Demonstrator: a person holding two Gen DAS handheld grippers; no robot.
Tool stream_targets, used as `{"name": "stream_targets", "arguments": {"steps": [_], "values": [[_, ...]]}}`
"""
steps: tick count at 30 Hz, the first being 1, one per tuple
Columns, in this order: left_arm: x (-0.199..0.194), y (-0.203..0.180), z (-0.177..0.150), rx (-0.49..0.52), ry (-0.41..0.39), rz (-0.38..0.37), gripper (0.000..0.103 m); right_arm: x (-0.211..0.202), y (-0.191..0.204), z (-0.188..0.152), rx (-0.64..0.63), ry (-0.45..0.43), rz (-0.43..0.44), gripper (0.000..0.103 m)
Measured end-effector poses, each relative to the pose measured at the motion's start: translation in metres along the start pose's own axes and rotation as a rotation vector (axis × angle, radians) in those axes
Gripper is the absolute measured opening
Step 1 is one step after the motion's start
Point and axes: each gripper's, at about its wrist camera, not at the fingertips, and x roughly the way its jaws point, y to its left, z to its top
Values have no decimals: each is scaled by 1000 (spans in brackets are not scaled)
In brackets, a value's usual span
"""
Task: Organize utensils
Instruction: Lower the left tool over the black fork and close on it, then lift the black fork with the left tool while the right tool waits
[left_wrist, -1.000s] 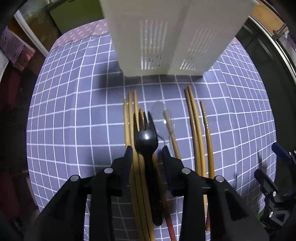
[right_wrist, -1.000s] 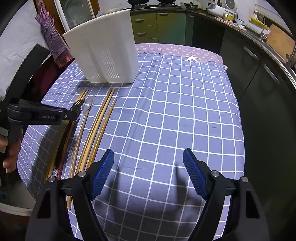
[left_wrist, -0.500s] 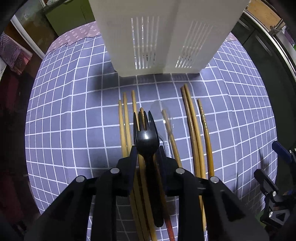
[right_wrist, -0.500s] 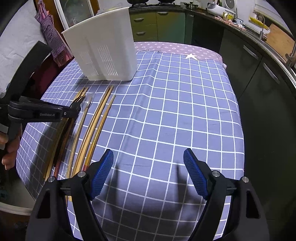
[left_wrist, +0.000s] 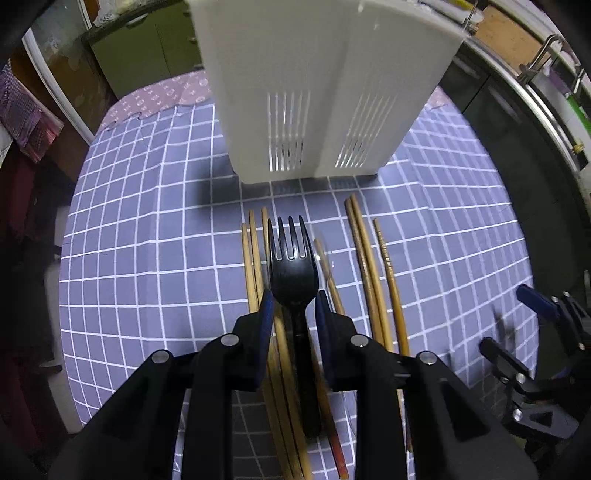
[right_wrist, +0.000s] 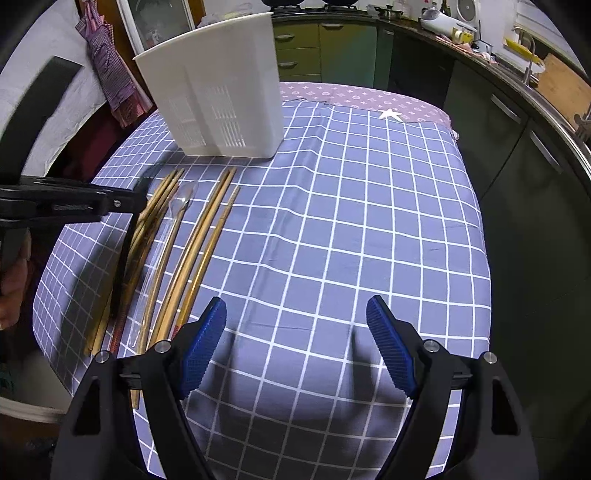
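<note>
Fork (left_wrist: 293, 273) now clamped in left hand-held gripper (left_wrist: 292, 308), apparently lifted off chopsticks (left_wrist: 369, 266); right hand-held gripper (right_wrist: 295, 343) unchanged, wide open, empty.

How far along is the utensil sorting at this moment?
Barely started: nothing shows above the rim of the white holder, though its inside is hidden. The left gripper grips the black fork. The chopsticks and clear spoon lie on the cloth; the right gripper is open.

Black left gripper (left_wrist: 292, 308), right gripper (right_wrist: 295, 345); ribbed blue pads, silver screws.
</note>
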Motion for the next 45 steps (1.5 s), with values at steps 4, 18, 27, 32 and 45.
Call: {"name": "stream_targets", "arguments": {"steps": [4, 18, 27, 32, 45], "values": [[-28, 6, -15, 11, -69, -38, 5, 0, 5, 3, -6, 3, 9, 78], [-8, 16, -19, 35, 12, -86, 15, -2, 37, 32, -11, 29, 106, 77], [28, 6, -12, 40, 115, -73, 22, -6, 34, 28, -17, 35, 97, 77], [31, 9, -12, 31, 133, -55, 16, -4, 34, 26, -19, 36, 105, 77], [40, 16, -8, 16, 159, -73, 8, -4, 33, 23, -24, 40, 101, 78]]}}
